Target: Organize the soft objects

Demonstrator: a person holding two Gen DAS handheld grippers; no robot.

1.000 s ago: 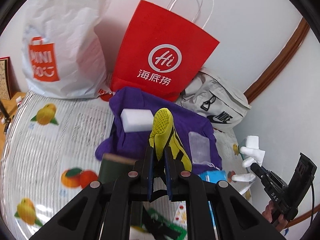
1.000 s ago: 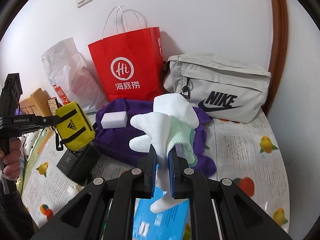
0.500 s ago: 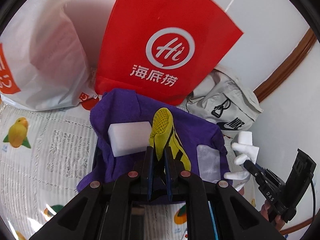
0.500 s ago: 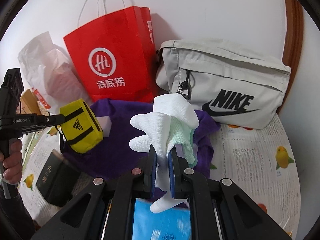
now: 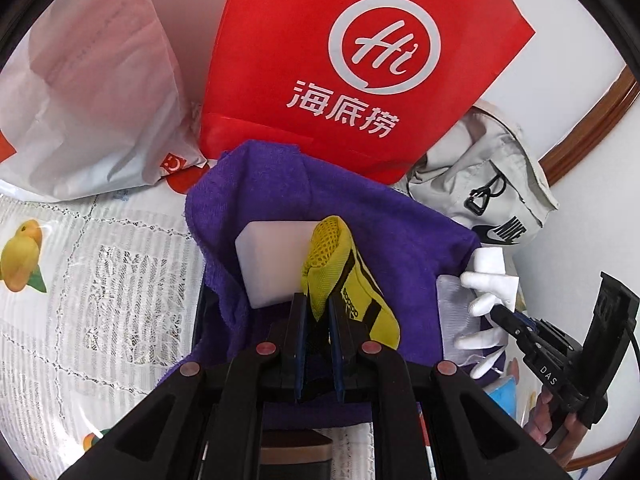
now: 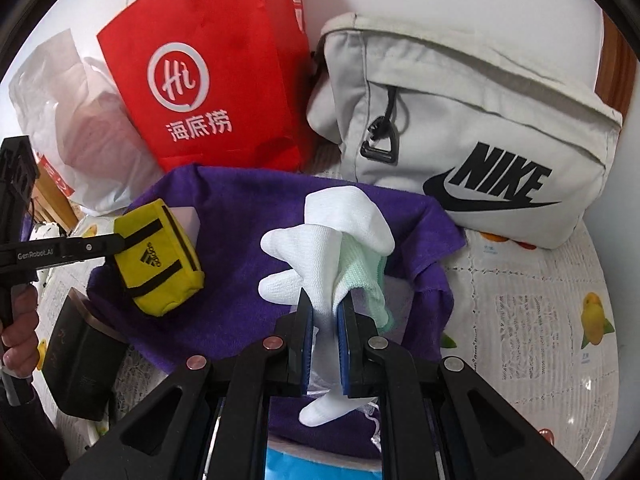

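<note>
My left gripper (image 5: 316, 312) is shut on a yellow Adidas pouch (image 5: 348, 280) and holds it above a purple towel (image 5: 360, 216). A white sponge block (image 5: 272, 260) lies on the towel just left of the pouch. My right gripper (image 6: 325, 320) is shut on white and mint gloves (image 6: 340, 248) over the same towel (image 6: 248, 208). The pouch (image 6: 160, 256) and the left gripper (image 6: 80, 250) show at the left of the right wrist view. The gloves (image 5: 488, 284) show at the right of the left wrist view.
A red paper bag (image 5: 360, 60) and a white plastic bag (image 5: 88, 80) stand behind the towel. A grey Nike bag (image 6: 472, 132) lies at the back right. A dark box (image 6: 80, 360) and a blue packet (image 6: 320, 464) lie near the towel's front edge on the fruit-print tablecloth (image 6: 540, 340).
Both grippers have moved forward, toward the bags, carrying the pouch and the gloves over the purple towel. Both grips are unchanged.
</note>
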